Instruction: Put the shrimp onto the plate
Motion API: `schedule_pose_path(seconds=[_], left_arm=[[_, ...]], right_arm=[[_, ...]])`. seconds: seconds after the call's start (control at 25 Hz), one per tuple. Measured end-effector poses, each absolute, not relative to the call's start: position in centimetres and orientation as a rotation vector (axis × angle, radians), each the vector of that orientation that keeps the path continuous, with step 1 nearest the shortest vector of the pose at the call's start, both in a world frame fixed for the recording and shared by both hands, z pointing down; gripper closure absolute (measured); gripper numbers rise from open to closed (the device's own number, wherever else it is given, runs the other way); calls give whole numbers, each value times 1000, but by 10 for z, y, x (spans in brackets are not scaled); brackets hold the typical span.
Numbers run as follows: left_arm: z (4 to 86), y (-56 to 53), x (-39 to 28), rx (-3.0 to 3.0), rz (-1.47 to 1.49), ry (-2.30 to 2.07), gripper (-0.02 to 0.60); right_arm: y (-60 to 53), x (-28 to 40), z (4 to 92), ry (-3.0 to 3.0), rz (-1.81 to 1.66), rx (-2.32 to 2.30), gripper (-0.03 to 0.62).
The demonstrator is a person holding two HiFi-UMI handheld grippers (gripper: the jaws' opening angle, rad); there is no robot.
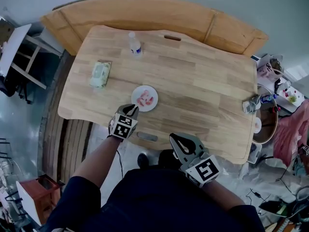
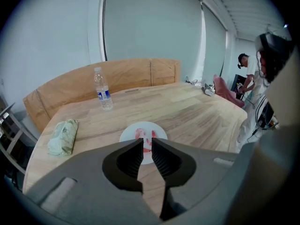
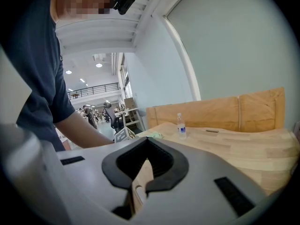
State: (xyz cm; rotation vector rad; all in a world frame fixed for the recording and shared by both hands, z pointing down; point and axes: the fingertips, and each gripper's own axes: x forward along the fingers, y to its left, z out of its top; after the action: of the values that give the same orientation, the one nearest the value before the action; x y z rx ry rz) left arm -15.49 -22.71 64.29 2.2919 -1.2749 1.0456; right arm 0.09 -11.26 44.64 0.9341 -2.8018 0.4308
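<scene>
The shrimp [image 1: 145, 99] lies pink on the small white plate [image 1: 150, 90], which sits on the wooden table [image 1: 203, 86] a little in from its near edge, left of the middle. The left gripper [image 1: 131, 109] hangs over that near edge with its tips just short of the plate's near rim; its fingers stand slightly parted with nothing between them (only a narrow slit shows in the left gripper view, with the plate and shrimp beyond it). The right gripper [image 1: 175, 139] is off the table, just outside the near edge and to the right, fingers pressed together and empty.

To the right of the plate the tabletop lies bare all the way to the right edge, where a few small items [image 1: 251, 104] cluster. Far from the plate stands a water bottle [image 1: 134, 43], near the far edge. A soft green pack [image 1: 100, 74] lies to the far left. A curved wooden bench [image 1: 145, 13] wraps round the table's far side.
</scene>
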Motion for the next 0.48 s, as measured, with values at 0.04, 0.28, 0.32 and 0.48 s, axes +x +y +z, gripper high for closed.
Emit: schedule_pose_path(seconds=[0.04, 0.28, 0.32, 0.48], left_arm=[[639, -223, -156, 2290, 1037, -1281, 522], [610, -193, -158, 2314, 973, -1310, 523], [605, -187, -156, 2323, 960, -1307, 523], [581, -162, -147, 2370, 912, -1289, 523]], right_arm=[[-111, -2, 445, -2803, 426, 931, 583], [-101, -19, 433, -2826, 386, 915, 584], [-100, -22, 431, -2827, 376, 910, 584], [-92, -30, 428, -2822, 361, 912, 583]])
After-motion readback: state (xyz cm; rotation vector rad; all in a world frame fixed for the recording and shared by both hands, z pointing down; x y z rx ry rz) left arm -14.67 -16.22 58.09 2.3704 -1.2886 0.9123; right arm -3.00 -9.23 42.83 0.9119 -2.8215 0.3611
